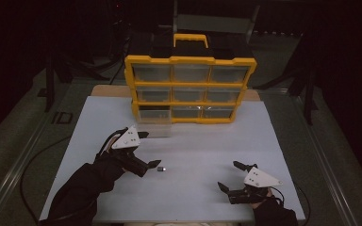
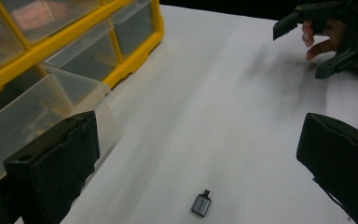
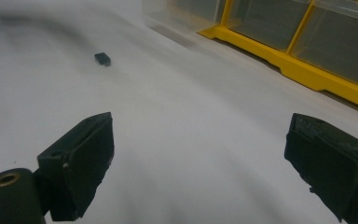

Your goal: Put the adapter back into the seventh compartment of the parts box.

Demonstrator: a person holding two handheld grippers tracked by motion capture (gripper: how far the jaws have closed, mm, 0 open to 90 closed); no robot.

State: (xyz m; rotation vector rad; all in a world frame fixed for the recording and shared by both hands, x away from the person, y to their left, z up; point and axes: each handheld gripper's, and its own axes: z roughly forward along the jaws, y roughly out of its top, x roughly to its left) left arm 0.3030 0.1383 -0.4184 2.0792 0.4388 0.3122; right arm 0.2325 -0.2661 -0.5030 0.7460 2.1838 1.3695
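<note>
Dark room, white desk [image 1: 193, 188] lit from above. Small dark adapter [image 1: 160, 168] lies flat on the bare desk just past my left hand-held gripper [image 1: 147, 151], between its jaw lines in the left gripper view, long axis roughly along my reach. Left jaws spread, empty. Right hand-held gripper [image 1: 230, 175] also spread, empty, well apart; left is nearer. The pulled-out clear drawer [image 1: 153, 127] of the yellow organizer [image 1: 191, 89] is near. Open room all round, edges far.
</note>
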